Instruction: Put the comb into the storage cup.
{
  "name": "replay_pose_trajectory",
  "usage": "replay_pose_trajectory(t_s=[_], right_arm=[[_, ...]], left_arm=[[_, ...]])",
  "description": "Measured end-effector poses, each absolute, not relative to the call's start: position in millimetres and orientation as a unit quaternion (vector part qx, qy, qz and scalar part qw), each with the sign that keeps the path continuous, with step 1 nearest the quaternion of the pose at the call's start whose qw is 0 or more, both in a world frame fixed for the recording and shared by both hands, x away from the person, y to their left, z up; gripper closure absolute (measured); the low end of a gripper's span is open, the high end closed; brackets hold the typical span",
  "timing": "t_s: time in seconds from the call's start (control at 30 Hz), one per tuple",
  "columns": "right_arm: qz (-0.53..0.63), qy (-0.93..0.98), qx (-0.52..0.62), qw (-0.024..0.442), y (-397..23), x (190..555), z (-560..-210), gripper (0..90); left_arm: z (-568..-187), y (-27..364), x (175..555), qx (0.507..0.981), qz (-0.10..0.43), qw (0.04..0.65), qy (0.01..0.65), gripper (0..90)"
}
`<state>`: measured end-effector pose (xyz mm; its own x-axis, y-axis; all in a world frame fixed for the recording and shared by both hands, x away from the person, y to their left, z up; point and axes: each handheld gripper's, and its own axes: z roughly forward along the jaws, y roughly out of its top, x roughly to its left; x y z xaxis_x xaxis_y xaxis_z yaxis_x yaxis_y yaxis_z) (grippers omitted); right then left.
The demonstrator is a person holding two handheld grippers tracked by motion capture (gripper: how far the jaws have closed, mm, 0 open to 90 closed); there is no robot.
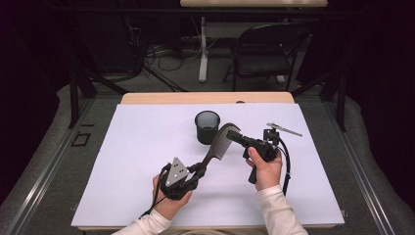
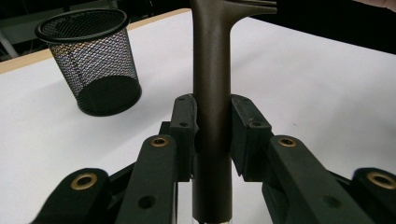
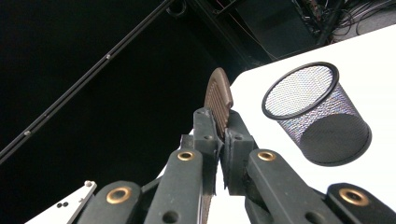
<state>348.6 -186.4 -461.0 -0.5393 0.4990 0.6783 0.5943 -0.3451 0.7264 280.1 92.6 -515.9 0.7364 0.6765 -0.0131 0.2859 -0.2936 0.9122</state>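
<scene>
White sheeting is covering the table (image 1: 147, 161), with a strip of pale wood showing along its far edge; behind it, in the dim room, a black folding chair (image 1: 266, 49) is standing among loose cables on the floor; a black wire-mesh cup (image 1: 207, 127) is standing upright on the sheet near the table's far middle, open end up; a dark brown plastic comb with a long straight handle (image 1: 218, 145) is being held above the sheet between the two tools, slanting from the near left up toward the far right, just beside the mesh cup without touching it; the left gripper (image 1: 198, 170), topped by its grey three-cornered plate, is sitting in the person's left hand (image 1: 169, 198) near the front edge and is pinching the comb's handle; in the left gripper view the pads (image 2: 184, 126) are pressing on both sides of the handle (image 2: 212, 107), which is running straight up between them; the right gripper (image 1: 234, 137), held in the person's right hand (image 1: 264, 169), is pointing leftward at the comb's toothed head; in the right gripper view its pads (image 3: 205, 128) are clamping together on the toothed end of the comb (image 3: 218, 95), whose rounded tip is sticking out past them; white sleeves are covering both forearms at the bottom of the high view
</scene>
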Motion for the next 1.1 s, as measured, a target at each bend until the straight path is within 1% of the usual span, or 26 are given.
replay_pose_trajectory(t_s=[0.57, 0.67, 1.1], right_arm=[[-0.675, -0.559, -0.478, 0.057, -187.5, 349.9, -464.1, 87.9], [-0.670, -0.563, -0.479, 0.069, -189.4, 350.1, -464.4, 88.0], [-0.666, -0.564, -0.482, 0.075, -190.8, 351.0, -465.1, 88.2]], left_arm=[[-517.6, 92.0, 280.1, 0.782, 0.193, 0.506, 0.307, 72.8], [-518.1, 91.7, 280.0, 0.782, 0.194, 0.506, 0.307, 72.8], [-519.6, 90.8, 279.9, 0.784, 0.194, 0.504, 0.307, 72.7]])
